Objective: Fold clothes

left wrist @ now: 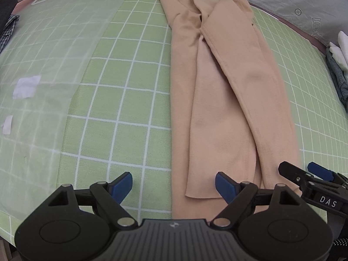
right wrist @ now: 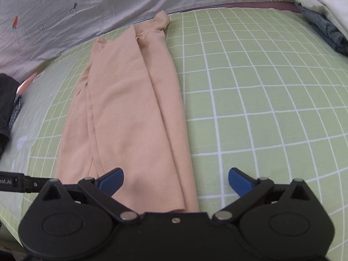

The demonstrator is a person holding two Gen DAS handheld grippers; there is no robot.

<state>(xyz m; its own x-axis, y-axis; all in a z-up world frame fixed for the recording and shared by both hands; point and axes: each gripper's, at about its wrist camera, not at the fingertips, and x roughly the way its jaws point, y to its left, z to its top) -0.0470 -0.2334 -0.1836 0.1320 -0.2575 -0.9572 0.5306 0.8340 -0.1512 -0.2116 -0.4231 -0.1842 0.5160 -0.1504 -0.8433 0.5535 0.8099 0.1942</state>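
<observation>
The peach garment [left wrist: 228, 100] lay flat on the green grid-patterned surface [left wrist: 121, 100], already folded lengthwise into a long narrow strip, with both side sections turned inward and overlapping along the centre. Its far end reached the far edge of the surface, next to the grey printed sheet [right wrist: 65, 10]; its near hem lay directly in front of both tools. The lengthwise folds therefore appeared complete, while the crosswise folds, which would bring one end over the other, appeared still to be made. The left gripper [left wrist: 174, 187] was positioned over the near left edge of the strip with its jaws spread wide and nothing between them. The right gripper [right wrist: 176, 180] was positioned over the near right edge, likewise spread wide and holding nothing. In both views the blue fingertips [right wrist: 111, 180] seemed just above or at the fabric; contact could not be confirmed. A pile of folded denim and white items [right wrist: 322, 21] lay at the far right corner, and dark and checked clothing [right wrist: 8, 108] lay at the left edge.
</observation>
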